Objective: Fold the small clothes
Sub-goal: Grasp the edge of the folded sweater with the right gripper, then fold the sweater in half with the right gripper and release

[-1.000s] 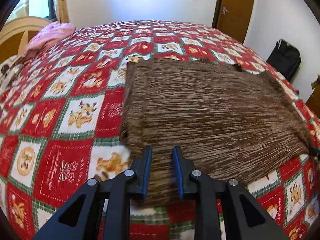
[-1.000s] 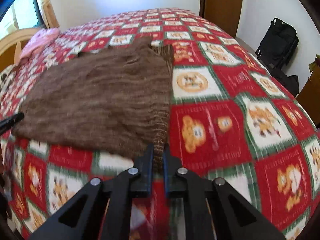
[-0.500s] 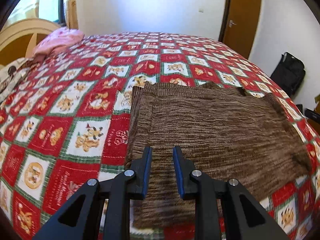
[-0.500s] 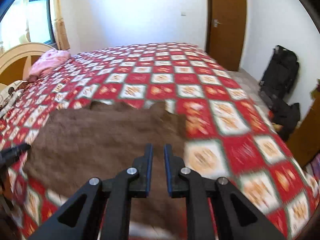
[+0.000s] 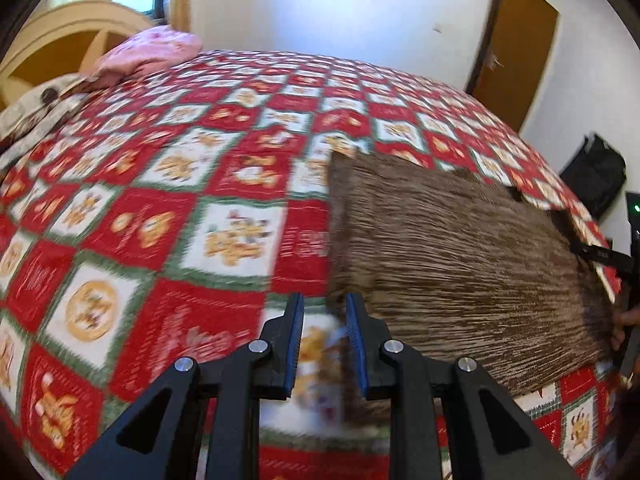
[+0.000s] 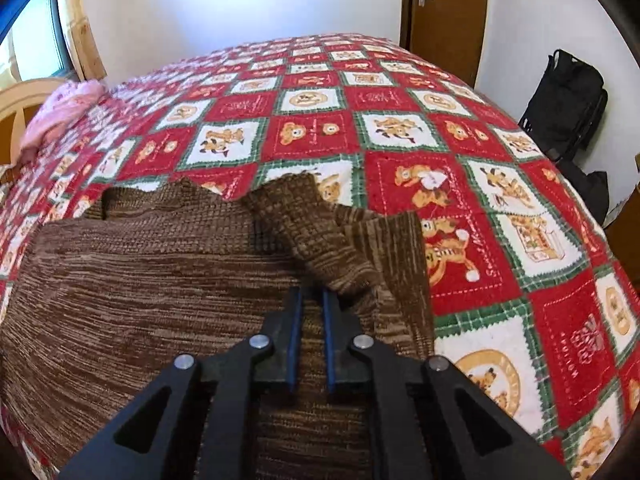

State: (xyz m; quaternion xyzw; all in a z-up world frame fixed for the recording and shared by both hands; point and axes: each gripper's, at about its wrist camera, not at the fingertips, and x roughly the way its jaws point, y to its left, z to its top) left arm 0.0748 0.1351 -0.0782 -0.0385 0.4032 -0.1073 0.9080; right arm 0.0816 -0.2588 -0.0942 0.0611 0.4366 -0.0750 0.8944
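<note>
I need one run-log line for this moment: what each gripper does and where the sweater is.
left gripper: holds nothing, at brown sweater's edge | right gripper: sweater fold between nearly shut fingers | sweater: on quilt, partly folded

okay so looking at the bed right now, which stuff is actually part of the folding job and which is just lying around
Part of the job:
brown knitted garment, spread on the quilt
left tongs
right tongs, with a fold of the knit at their tips

Just lying about:
pink cloth near the headboard
black bag by the wall
patterned fabric at the bed's edge
</note>
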